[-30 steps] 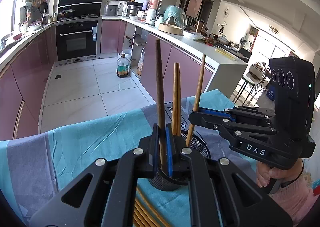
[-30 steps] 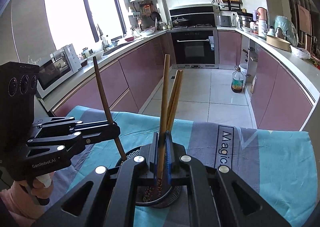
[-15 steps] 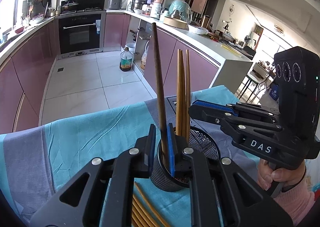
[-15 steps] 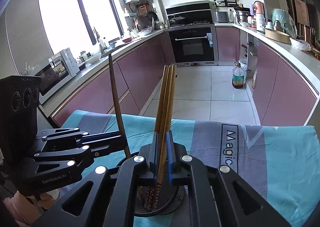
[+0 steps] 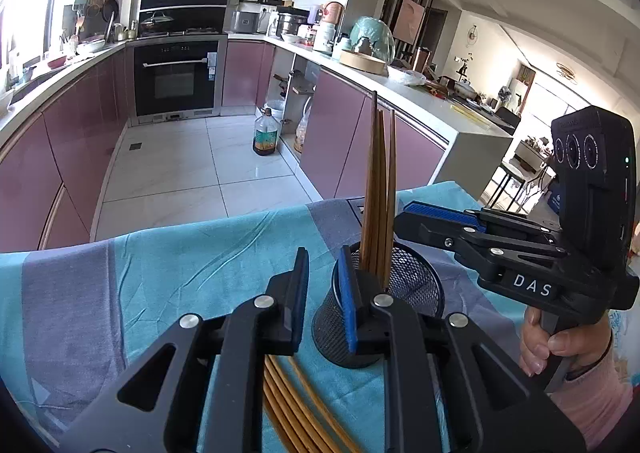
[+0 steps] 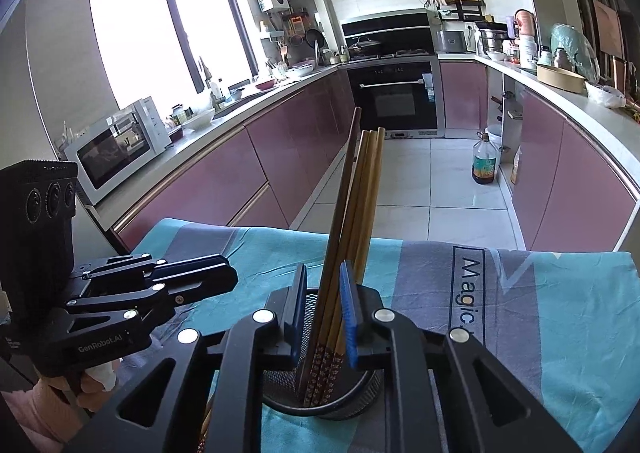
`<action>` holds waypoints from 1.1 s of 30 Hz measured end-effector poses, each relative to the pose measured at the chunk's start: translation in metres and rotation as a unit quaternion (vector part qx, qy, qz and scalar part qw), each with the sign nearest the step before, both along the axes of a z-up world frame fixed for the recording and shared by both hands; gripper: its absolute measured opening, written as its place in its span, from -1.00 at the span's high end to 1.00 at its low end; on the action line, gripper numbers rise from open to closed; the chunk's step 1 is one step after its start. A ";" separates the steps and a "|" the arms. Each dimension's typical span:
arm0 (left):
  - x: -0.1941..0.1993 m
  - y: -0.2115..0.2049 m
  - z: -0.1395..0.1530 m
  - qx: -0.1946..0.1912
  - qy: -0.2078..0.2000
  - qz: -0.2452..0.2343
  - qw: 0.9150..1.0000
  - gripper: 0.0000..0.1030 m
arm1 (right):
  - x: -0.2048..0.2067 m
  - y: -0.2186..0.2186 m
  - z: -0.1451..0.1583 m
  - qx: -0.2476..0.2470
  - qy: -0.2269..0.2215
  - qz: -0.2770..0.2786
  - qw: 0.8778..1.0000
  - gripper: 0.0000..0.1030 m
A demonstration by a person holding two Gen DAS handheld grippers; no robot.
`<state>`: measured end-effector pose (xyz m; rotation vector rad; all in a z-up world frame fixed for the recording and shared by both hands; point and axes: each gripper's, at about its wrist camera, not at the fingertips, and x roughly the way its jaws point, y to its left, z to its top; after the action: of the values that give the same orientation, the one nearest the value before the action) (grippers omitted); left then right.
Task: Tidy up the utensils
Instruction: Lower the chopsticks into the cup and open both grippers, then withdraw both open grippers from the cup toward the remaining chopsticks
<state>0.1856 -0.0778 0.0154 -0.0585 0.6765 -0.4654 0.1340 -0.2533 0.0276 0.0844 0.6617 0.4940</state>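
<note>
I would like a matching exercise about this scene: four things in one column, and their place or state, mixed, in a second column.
1. black wire-mesh cup
2. loose light-wooden chopsticks
3. left tool
4. plastic oil bottle

a. on the tiled kitchen floor
b. open, holding nothing
c. lying flat on the blue cloth
d. holding upright brown chopsticks

Pairs: 1-d, 2-c, 3-b, 4-a

- I see brown chopsticks (image 6: 362, 213) with a small dotted pattern at their lower ends.
- The mesh holder (image 5: 412, 285) is black.
- At 6 o'clock, my gripper pads (image 5: 347, 305) are blue.
- The cloth (image 5: 160, 261) has teal and grey bands.
</note>
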 end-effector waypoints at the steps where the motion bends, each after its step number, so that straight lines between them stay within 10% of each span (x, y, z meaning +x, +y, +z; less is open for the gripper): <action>1: -0.006 0.003 0.001 0.000 -0.006 0.004 1.000 0.64 | -0.003 -0.001 0.002 0.002 -0.004 0.002 1.000 0.70; 12: -0.057 0.044 0.001 0.013 -0.038 0.049 0.998 0.32 | -0.070 0.020 0.011 0.006 -0.042 0.080 0.996 0.45; 33: -0.088 0.056 -0.111 0.044 0.099 0.043 0.993 0.28 | -0.073 0.060 -0.095 -0.033 0.095 0.082 0.992 0.39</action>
<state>0.0979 -0.0217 -0.0954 -0.0503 0.8850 -0.3493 0.0610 -0.1934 -0.0672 0.0154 0.8756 0.6275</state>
